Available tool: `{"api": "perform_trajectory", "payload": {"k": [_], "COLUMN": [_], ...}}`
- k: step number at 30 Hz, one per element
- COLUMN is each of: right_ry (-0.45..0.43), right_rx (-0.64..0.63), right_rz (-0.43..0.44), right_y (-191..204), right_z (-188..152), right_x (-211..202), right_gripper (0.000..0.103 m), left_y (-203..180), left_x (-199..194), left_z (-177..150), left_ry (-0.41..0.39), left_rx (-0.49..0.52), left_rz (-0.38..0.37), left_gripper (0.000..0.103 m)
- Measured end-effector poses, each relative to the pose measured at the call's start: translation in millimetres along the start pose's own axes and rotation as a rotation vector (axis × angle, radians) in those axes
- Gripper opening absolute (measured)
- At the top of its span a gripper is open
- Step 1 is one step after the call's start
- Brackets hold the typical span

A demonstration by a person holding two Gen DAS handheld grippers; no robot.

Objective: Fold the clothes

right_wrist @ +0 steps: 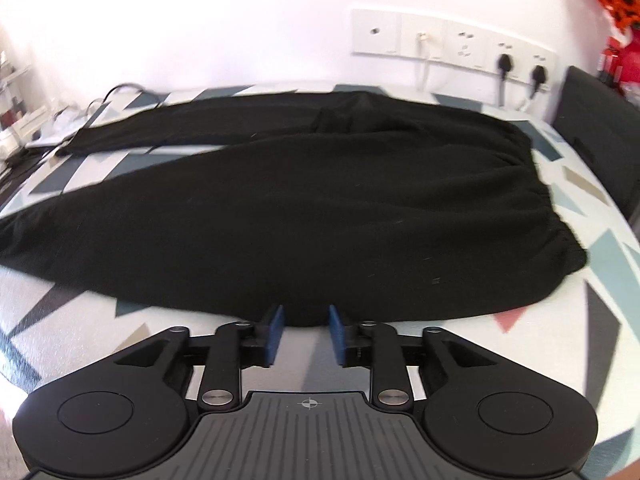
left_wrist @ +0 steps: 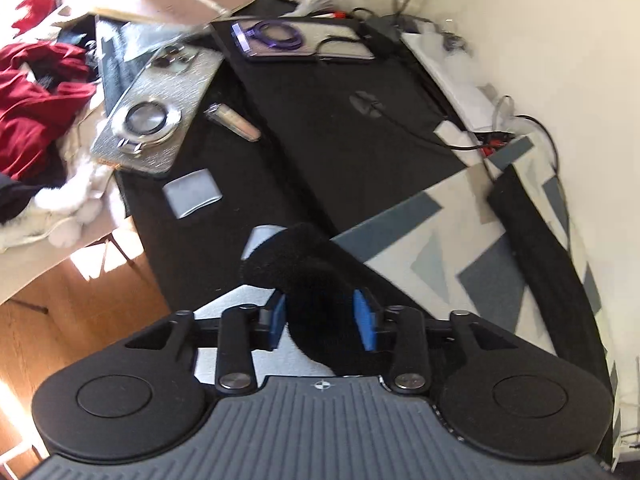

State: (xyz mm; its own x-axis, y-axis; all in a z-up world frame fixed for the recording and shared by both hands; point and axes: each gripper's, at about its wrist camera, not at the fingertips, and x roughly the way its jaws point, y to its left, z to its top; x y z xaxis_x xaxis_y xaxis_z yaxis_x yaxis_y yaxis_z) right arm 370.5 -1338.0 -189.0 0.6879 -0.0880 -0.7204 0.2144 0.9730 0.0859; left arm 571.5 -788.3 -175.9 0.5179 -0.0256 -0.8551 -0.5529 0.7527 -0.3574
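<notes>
Left gripper (left_wrist: 324, 326): pads spread, trouser cuff lying loose between them. Right gripper (right_wrist: 306, 336): pads parted at the near hem of the trousers (right_wrist: 280, 208), nothing pinched. The trousers lie flat on the patterned cloth (right_wrist: 624, 280). Step: likely a release after laying out; next calls for regripping one leg. Clutter left of the trousers; wall behind.

Near edge of bed: bare patterned cover (right_wrist: 520, 344) lies open on both sides of the right gripper (right_wrist: 306, 334).
Middle of bed: black trousers (right_wrist: 280, 216) spread across most of the width.
Far side: white wall (right_wrist: 200, 20) with socket strip (right_wrist: 452, 42), two plugs in it.
Right end: dark headboard (right_wrist: 600, 128) closes the way.
Left end: black desk (left_wrist: 240, 184) crowded with a laptop (left_wrist: 340, 112), phones (left_wrist: 160, 108) and cables (left_wrist: 532, 128).
Beyond desk: red clothes (left_wrist: 36, 104) piled up.
</notes>
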Motion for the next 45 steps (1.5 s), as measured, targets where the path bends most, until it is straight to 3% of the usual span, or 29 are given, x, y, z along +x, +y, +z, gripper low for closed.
{"api": "perform_trajectory", "payload": {"k": [2, 5, 9, 13, 16, 19, 24, 31, 34, 39, 45], "right_ry": [-0.018, -0.041, -0.069, -0.097, -0.108, -0.099, -0.079, -0.071, -0.069, -0.062, -0.09], "right_rx": [0.04, 0.136, 0.354, 0.577, 0.651, 0.637, 0.537, 0.364, 0.288, 0.206, 0.222], "right_rz": [-0.017, -0.056, -0.121, -0.181, -0.238, -0.27, -0.303, -0.283, -0.267, -0.247, -0.285], "right_y": [-10.8, -37.2, -88.1, -137.5, -159.3, -168.7, -165.8, -151.6, -146.9, -139.9, -132.3], "right_z": [0.7, 0.0, -0.9, -3.0, -0.7, 7.0, 23.1, 29.8, 27.8, 26.1, 24.6], "right_x": [-8.5, -20.1, -26.1, -20.3, -8.6, 7.4, 27.7, 41.0, 44.0, 49.3, 54.0], "right_gripper": [0.034, 0.039, 0.045, 0.045, 0.045, 0.045, 0.049, 0.08, 0.086, 0.102, 0.102], "left_y": [-11.7, -24.3, -39.3, -47.5, -50.7, -57.0, -81.2, -120.3, -127.2, -132.1, -131.6], "left_x": [-1.6, -4.0, -5.6, -2.0, -0.4, -0.2, -5.9, 4.2, 8.1, 11.4, 10.1], "left_z": [-1.2, -11.7, -34.9, -62.8, -83.7, -102.4, -126.0, -157.2, -164.4, -167.6, -171.7], "left_ry": [-0.003, 0.032, 0.084, 0.163, 0.2, 0.22, 0.18, 0.169, 0.162, 0.15, 0.112], "left_rx": [0.021, 0.037, 0.056, 0.035, -0.008, 0.003, 0.148, 0.381, 0.378, 0.345, 0.361], "left_rz": [-0.028, -0.094, -0.161, -0.154, -0.106, -0.057, 0.042, 0.197, 0.237, 0.255, 0.24], "left_gripper": [0.052, 0.056, 0.061, 0.063, 0.064, 0.065, 0.073, 0.094, 0.103, 0.103, 0.103]}}
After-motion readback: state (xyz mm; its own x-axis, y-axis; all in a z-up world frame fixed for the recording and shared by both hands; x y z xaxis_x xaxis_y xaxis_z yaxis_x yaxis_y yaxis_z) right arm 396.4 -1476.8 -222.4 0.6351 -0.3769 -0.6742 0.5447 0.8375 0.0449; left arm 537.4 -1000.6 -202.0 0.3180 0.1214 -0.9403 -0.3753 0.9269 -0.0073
